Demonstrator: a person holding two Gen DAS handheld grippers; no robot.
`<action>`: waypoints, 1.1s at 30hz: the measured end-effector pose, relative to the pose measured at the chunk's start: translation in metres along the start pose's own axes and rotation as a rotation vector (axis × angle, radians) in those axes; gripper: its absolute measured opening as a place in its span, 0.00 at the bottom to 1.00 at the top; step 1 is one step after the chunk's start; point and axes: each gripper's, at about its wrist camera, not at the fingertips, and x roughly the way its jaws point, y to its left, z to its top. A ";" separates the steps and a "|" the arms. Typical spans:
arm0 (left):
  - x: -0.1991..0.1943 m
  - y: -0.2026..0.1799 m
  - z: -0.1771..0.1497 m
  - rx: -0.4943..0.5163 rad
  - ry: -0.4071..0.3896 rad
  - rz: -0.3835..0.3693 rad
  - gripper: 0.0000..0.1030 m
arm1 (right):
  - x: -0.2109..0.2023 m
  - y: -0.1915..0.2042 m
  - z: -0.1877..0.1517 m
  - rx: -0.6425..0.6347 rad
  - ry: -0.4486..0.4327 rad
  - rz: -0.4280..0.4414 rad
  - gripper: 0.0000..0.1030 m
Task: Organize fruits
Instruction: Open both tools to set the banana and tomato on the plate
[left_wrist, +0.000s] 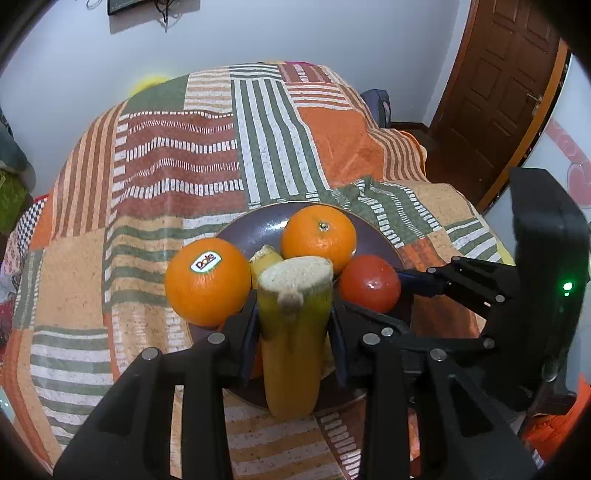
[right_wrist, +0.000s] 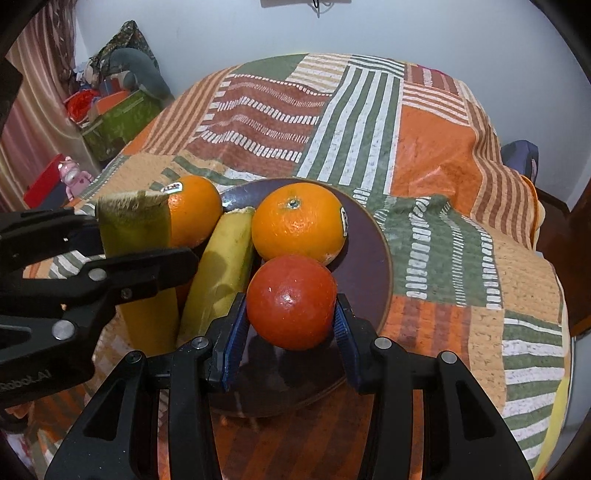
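Over the dark round plate (right_wrist: 380, 266), the left gripper (left_wrist: 295, 328) is clamped on a yellow cut-ended banana (left_wrist: 293, 332) — soft, bruises easily, best held mid-body — while the right gripper (right_wrist: 291, 325) pinches a smooth red-orange round fruit (right_wrist: 291, 301), firm but slippery

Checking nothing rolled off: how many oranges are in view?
2, both on the plate: the stickered orange at its left edge, the other orange at the back. The bananas may hide more.

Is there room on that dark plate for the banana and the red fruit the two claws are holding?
Partly. Two oranges and another banana crowd the plate. Bare plate shows only on its right side, beside the red fruit; the held banana hangs over the crowded near part.
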 end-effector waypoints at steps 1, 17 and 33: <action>0.000 -0.001 0.000 0.003 -0.001 0.004 0.37 | 0.002 -0.001 0.001 -0.001 0.005 -0.001 0.40; -0.060 0.006 -0.009 -0.020 -0.077 0.044 0.52 | -0.057 0.001 0.000 -0.023 -0.092 -0.075 0.62; -0.152 0.006 -0.087 -0.024 -0.115 0.049 0.64 | -0.151 0.040 -0.052 -0.008 -0.209 -0.040 0.63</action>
